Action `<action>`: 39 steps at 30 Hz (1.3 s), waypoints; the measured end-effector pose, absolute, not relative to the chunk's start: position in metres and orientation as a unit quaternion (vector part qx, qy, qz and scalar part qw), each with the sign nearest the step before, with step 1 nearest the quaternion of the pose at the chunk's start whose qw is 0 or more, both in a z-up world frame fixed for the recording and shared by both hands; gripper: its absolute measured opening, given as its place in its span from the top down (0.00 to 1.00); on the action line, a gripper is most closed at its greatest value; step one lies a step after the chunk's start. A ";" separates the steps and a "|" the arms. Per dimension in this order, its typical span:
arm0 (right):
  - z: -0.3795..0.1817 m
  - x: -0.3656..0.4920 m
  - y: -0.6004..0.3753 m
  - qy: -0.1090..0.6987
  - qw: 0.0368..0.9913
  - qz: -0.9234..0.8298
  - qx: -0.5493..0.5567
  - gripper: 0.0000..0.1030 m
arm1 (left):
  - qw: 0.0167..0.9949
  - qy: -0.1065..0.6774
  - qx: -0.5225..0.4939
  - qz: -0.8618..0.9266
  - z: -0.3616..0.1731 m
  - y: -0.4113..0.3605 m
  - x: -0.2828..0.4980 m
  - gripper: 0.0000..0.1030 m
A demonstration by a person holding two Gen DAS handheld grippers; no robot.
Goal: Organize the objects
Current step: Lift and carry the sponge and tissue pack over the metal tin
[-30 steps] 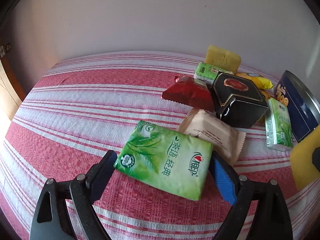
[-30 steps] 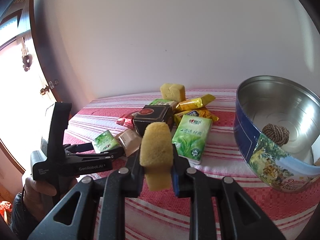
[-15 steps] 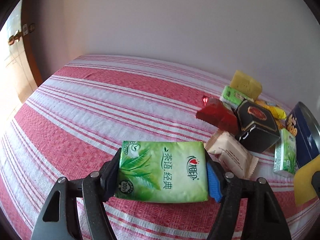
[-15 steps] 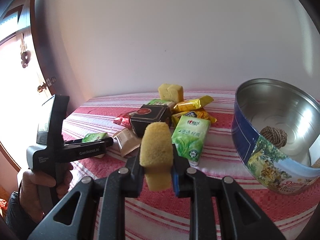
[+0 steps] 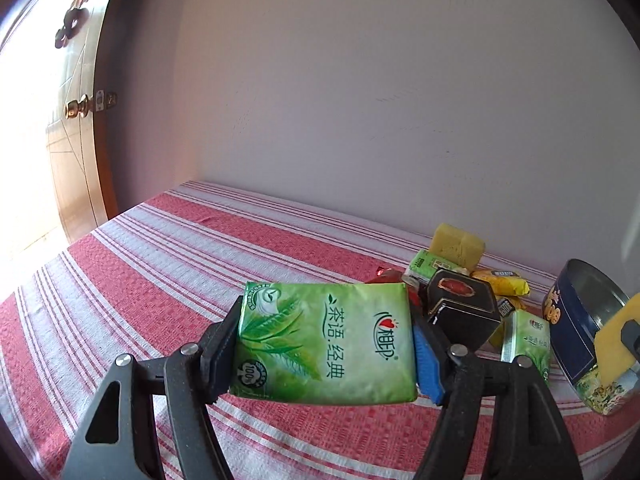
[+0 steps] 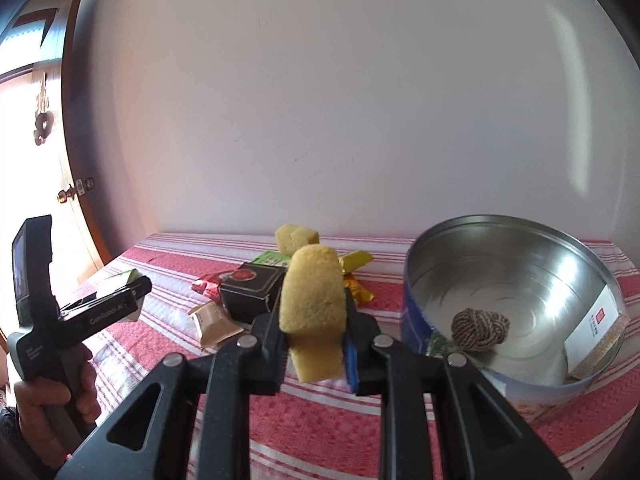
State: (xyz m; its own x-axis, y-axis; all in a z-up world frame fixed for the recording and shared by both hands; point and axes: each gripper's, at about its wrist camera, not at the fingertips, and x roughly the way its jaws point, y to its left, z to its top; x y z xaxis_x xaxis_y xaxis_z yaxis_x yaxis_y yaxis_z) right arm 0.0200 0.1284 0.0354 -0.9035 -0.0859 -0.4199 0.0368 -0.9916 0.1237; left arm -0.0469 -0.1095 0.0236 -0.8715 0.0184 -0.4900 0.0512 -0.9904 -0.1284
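My left gripper (image 5: 326,354) is shut on a green tissue pack (image 5: 324,344) and holds it above the striped cloth; it also shows at the left of the right wrist view (image 6: 120,294). My right gripper (image 6: 314,346) is shut on a yellow sponge (image 6: 312,300), held upright above the cloth, left of the round metal tin (image 6: 516,276). The tin holds a twine ball (image 6: 480,326) and a white card (image 6: 592,326). The tin (image 5: 576,320) and sponge (image 5: 612,344) show at the right of the left wrist view.
A pile lies on the red-striped cloth (image 5: 160,280): a black box (image 5: 460,312), a second yellow sponge (image 5: 456,246), two more green tissue packs (image 5: 528,344), yellow packets (image 5: 504,286), a red packet (image 6: 208,282), a beige packet (image 6: 214,322). A wall is behind, a door (image 5: 76,140) at left.
My left gripper closed on the green tissue pack and lifted it off the cloth. My right gripper moved towards the tin with the sponge.
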 end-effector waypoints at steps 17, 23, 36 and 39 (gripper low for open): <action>0.040 0.045 0.225 -0.080 -0.006 -0.978 0.193 0.78 | -0.082 0.029 0.221 -0.971 0.046 0.001 -0.006 0.29; 0.046 0.062 0.266 -0.086 -0.050 -0.981 0.168 0.78 | -0.121 0.017 0.202 -0.972 0.057 0.045 0.003 0.29; 0.044 0.063 0.342 -0.087 -0.112 -0.974 0.175 0.78 | -0.181 -0.004 0.201 -0.963 0.059 0.132 0.004 0.29; 0.044 0.061 0.346 -0.093 -0.102 -0.975 0.175 0.78 | -0.188 -0.015 0.204 -0.961 0.055 0.148 0.003 0.29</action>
